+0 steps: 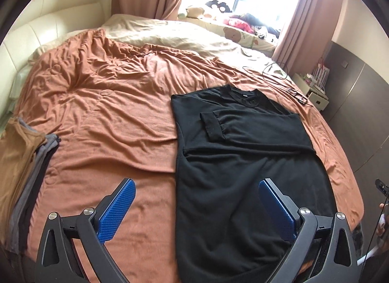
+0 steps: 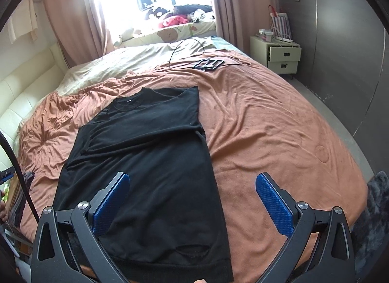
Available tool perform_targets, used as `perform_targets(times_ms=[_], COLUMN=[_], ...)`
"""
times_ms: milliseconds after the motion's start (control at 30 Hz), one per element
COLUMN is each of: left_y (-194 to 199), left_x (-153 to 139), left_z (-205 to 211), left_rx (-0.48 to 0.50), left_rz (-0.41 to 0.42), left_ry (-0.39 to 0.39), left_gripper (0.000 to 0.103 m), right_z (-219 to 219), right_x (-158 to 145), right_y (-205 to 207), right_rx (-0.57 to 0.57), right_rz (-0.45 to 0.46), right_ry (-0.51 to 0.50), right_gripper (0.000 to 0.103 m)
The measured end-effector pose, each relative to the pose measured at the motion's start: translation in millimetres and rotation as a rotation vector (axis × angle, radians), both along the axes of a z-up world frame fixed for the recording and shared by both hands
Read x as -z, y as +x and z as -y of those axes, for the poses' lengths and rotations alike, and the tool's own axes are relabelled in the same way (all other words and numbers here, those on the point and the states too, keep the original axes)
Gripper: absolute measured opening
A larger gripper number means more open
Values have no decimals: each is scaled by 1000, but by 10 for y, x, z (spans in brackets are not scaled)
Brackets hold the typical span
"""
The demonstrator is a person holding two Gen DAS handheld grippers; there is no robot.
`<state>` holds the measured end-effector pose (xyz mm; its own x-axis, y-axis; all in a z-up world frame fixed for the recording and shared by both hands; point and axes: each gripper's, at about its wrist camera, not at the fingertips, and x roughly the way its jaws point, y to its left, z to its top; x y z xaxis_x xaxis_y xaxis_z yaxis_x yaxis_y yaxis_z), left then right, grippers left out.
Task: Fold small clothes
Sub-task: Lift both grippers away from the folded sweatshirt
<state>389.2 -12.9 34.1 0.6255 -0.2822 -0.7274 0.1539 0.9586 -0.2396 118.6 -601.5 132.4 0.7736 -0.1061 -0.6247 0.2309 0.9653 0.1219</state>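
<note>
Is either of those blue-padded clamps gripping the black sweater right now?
No, both the left gripper and right gripper hang open above the black sweater.

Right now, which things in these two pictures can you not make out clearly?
- Black sweatshirt: its bottom hem is cut off by the lower edge in the left wrist view.
- Stack of folded clothes: partly cut off by the left edge; the lower layers are hidden, so no count.
- Window sill items: washed out by glare.
- Small black object with cable on the bed: too small to identify.
- Both open tongs, left and right: the holding hands are hidden.
</note>
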Motion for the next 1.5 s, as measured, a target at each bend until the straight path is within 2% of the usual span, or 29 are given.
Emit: perform_targets(times_ms=[267, 400, 600, 667, 800, 933, 1067, 1133, 1333, 1433, 1500], left_y=[-727, -1026, -1336, -1415, -1588, -1714, -1754, -1745, -1699, -1648, -1593], left_x=[-141, -169, -77, -41, 64, 202, 392, 481, 755, 910, 1024], left_z=[-243, -357, -554, -608, -701, -756, -748, -736, -676, -623, -585], left_rx=[-10, -13, -35, -47, -61, -69, -53, -42, -35, -30, -27], left_rz=[52, 76, 96, 99, 82, 60, 22, 10, -30, -57, -83], left_ry=[-22, -62, -99, -101, -123, -134, -142, -157, -202, -222, -241], left_gripper=[101, 100, 97, 93, 92, 91, 83, 82, 76, 73, 70], right_z=[48, 65, 125, 152, 187, 219, 250, 272, 338, 377, 417], right_x=[-16, 25, 188, 264, 414, 575, 719, 795, 968, 1077, 1147], right_y=[-547, -744, -1000, -1085, -1287, -1459, -1565, -1577, -1535, -1466, -1400], right_rx=[-23, -45, -62, -65, -66, -61, -45, -38, -28, -32, -26], right_rz=[22, 32, 47, 53, 55, 57, 66, 59, 36, 20, -1], right_ry=[10, 8, 21, 33, 59, 85, 116, 125, 174, 212, 230], right_gripper=[103, 103, 103, 103, 103, 103, 101, 97, 95, 84, 81])
